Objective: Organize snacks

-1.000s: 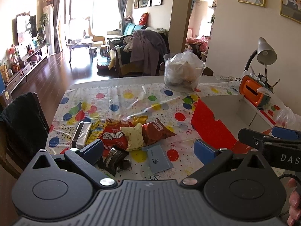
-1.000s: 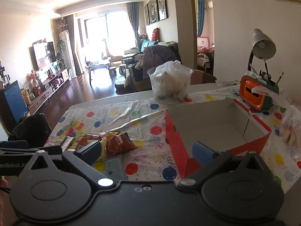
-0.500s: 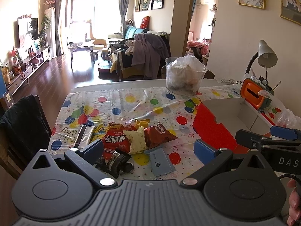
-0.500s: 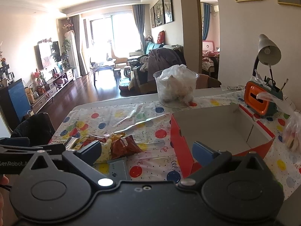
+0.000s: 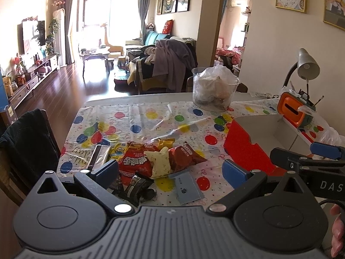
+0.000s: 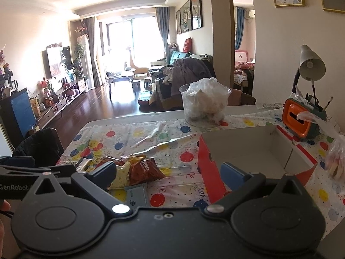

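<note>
Pile of crinkled snack packets [image 5: 148,161] near the left edge of the balloon-print tablecloth [image 5: 151,118], ahead of the wide-open, empty left gripper [image 5: 170,169]; open red cardboard box [image 6: 254,149] before the equally wide, empty right gripper [image 6: 168,171]; living room behind.

Bright daylight from blown-out window [image 5: 97,19] — sharp focus, fisheye-bent edges

Snacks [image 5: 148,161]: lying in a pile on the table [image 5: 151,116], left of the box [image 5: 258,138].
Tub [image 5: 215,90]: sitting behind the box.
Lamp [image 5: 306,69]: standing far right.
</note>
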### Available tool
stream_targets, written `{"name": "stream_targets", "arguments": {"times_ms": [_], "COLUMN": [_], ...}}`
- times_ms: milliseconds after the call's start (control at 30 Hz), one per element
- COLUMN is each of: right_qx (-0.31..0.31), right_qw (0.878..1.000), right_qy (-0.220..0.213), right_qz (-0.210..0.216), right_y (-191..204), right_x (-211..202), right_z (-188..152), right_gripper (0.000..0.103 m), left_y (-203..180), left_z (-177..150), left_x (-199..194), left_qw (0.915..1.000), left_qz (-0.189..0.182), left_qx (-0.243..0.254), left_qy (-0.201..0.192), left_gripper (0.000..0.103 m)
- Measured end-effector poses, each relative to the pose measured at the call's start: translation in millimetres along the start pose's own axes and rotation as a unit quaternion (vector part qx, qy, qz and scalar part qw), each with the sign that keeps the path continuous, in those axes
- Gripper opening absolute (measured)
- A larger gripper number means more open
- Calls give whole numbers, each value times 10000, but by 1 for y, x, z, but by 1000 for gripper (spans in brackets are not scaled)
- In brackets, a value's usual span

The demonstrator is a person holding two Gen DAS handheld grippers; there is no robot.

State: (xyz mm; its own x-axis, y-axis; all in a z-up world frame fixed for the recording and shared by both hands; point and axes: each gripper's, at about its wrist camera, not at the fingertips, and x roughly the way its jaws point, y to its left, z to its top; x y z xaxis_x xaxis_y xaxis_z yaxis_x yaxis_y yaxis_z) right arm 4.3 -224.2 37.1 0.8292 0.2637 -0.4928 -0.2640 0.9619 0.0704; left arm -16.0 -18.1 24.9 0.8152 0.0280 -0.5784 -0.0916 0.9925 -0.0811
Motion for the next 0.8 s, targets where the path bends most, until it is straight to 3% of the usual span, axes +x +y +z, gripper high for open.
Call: {"name": "stream_targets", "arguments": {"times_ms": [233, 467, 633, 800], "right_qx": [-358, -629, -925, -1093], "right_qw": [9992, 9942, 9844, 9738], "right_qy": [161, 618, 1109, 1593], "right_qz": [124, 611, 1005, 1196], "right_y": [11, 19, 27, 33], "right_x": [14, 59, 100, 135], "right_z": [5, 2, -13, -30], "right_gripper": [103, 102, 99, 95], "left_y": [15, 42, 67, 94], "left_z": [-5, -11, -23, -42], "left_x": [12, 35, 49, 73], "left_qw": [9993, 9970, 9968, 9929], "left_qz": [156, 195, 201, 228], "left_qx": [-248, -501, -350, -98], "left_qy": [213, 564, 686, 1161], "left_gripper": [103, 103, 103, 102]}}
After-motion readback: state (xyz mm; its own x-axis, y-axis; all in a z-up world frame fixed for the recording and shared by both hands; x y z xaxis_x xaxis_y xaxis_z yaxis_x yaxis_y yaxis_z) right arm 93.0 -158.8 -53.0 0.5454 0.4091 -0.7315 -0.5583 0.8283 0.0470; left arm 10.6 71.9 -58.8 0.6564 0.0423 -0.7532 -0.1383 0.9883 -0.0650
